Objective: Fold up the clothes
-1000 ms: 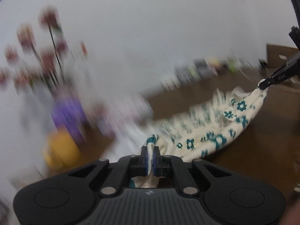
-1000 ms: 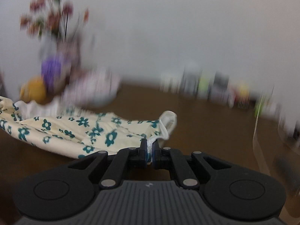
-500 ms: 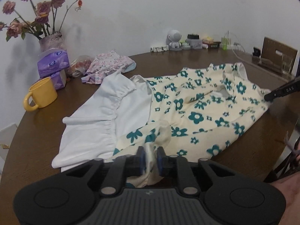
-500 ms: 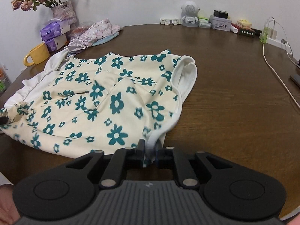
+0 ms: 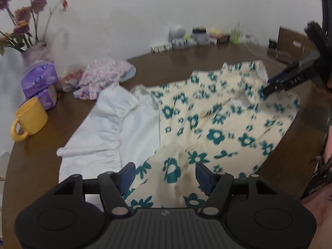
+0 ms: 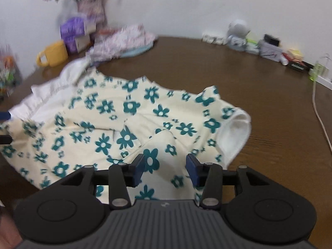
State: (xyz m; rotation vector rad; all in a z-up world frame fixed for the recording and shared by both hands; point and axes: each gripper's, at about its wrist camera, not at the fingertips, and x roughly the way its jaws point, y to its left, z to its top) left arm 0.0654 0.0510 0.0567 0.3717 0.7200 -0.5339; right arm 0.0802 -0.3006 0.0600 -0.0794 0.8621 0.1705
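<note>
On the brown table [image 6: 259, 95] the floral dress [image 6: 116, 120] lies spread flat, its white skirt [image 5: 116, 128] toward the yellow mug [image 5: 31, 118]. My left gripper [image 5: 165, 174] and right gripper [image 6: 165, 166] both hang over the dress, fingers spread wide, seemingly touching nothing

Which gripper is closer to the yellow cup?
Left. The left gripper hangs open over the flowery dress's white-frilled end, on the side of the table where the yellow cup stands. The right gripper is open over the dress's far end, away from the cup.
</note>
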